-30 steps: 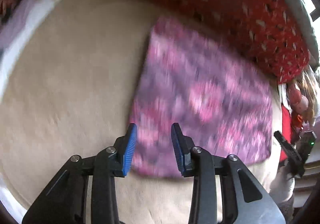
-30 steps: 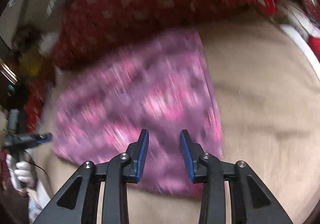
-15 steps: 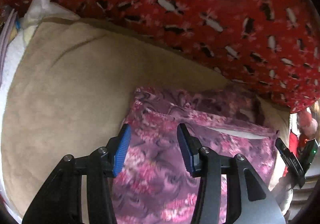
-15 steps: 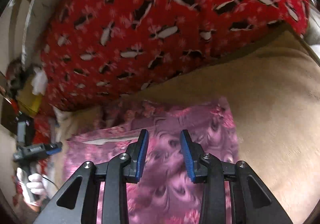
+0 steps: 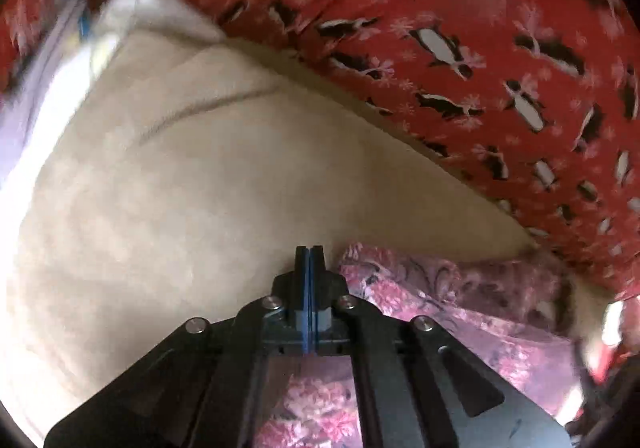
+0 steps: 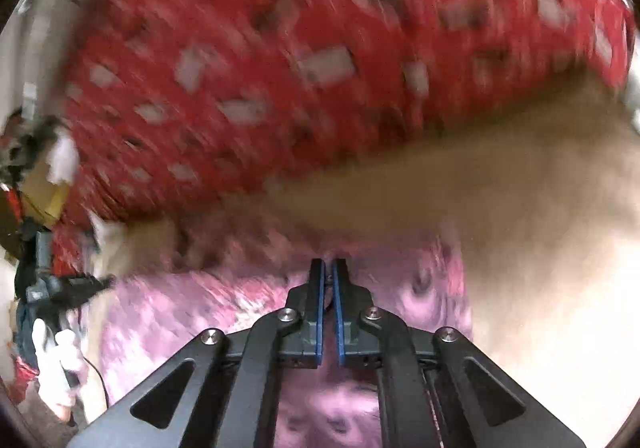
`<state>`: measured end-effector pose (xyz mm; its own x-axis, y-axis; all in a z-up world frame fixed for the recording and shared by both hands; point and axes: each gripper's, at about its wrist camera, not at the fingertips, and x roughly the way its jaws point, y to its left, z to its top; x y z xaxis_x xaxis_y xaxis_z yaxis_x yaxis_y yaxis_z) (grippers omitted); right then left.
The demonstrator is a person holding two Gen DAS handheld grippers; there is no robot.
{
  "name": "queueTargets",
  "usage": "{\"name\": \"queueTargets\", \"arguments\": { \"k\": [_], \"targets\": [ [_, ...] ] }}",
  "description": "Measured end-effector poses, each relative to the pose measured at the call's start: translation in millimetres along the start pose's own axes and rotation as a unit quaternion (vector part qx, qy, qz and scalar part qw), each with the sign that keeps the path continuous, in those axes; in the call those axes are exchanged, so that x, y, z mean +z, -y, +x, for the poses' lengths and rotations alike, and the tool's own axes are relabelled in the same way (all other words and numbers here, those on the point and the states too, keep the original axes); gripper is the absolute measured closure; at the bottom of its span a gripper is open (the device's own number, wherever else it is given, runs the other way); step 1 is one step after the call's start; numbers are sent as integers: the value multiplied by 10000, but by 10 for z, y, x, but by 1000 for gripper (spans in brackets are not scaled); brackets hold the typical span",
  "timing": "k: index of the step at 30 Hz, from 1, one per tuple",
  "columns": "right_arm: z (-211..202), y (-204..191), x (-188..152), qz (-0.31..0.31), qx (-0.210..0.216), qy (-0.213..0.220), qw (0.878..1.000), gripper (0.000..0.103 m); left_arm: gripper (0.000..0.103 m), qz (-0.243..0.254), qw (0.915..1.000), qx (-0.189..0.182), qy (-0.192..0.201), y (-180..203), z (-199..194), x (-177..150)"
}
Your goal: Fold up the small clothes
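A small pink and purple patterned garment (image 5: 448, 308) lies on a beige blanket (image 5: 200, 187). In the left wrist view my left gripper (image 5: 309, 254) is fully shut at the garment's left edge; no cloth shows between its pads. In the right wrist view the garment (image 6: 200, 312) is blurred and spreads under my right gripper (image 6: 328, 266). The right jaws are almost closed, with a thin gap that appears to hold a fold of the garment near its far edge.
A red penguin-print blanket (image 5: 460, 47) rises behind the beige blanket and also shows in the right wrist view (image 6: 280, 67). White bedding (image 5: 48, 87) lies at the left. The other gripper and a gloved hand (image 6: 52, 328) show at the left of the right wrist view.
Both grippers were open above the garment and have moved forward and down onto it and closed. The right wrist view is now motion-blurred.
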<state>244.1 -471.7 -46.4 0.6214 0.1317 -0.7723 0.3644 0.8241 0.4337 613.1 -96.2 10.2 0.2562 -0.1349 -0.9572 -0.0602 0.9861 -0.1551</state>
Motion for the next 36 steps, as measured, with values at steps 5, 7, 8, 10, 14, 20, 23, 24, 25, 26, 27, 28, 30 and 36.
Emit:
{"name": "queueTargets", "arguments": {
  "k": [5,7,8,10,14,20,23,24,25,26,27,28,30,36],
  "targets": [
    [-413,233,-137,550,435,786,9944,64,103,182,9944,-1031,113,-57,-376,-192],
    [-505,392,-216,777,162,942,9924,59,99,353,9917,-1225,154,27,-462,-320],
    [-447,449,-206,859,160,820,9928,59,94,446,9917,-1198,119,94,-441,-386],
    [-302,515,-285,948,329,382,9942,89,90,733,9946,-733,-39,247,-284,-475],
    [-618,422,-386,666,392,911,9928,96,90,1168,9930,-195,-46,381,-212,-645],
    [-510,686,-567,981,93,272,9948,101,90,1236,9921,232,31,419,-270,-761],
    [-853,512,-631,828,232,772,9933,95,89,1141,9926,-394,154,398,-596,-925],
    [-971,400,-673,611,272,903,9937,95,87,1118,9917,-607,179,380,-663,-1014],
    [-1081,301,-736,395,301,1059,9931,94,76,1094,9906,-803,156,373,-720,-1092],
    [-1149,227,-808,249,317,1168,9923,93,63,1044,9902,-921,101,346,-728,-1220],
    [-1145,186,-847,171,354,1173,9923,89,59,1011,9904,-939,65,350,-685,-1320],
    [-1077,161,-868,134,360,1054,9937,80,58,1036,9908,-870,8,368,-621,-1411],
    [-800,218,-906,234,106,495,9984,78,59,1205,9914,-485,-162,404,-390,-1514],
    [-1135,239,-1039,450,255,758,9958,78,59,1347,9884,-686,125,433,-743,-1678]
  ]
}}
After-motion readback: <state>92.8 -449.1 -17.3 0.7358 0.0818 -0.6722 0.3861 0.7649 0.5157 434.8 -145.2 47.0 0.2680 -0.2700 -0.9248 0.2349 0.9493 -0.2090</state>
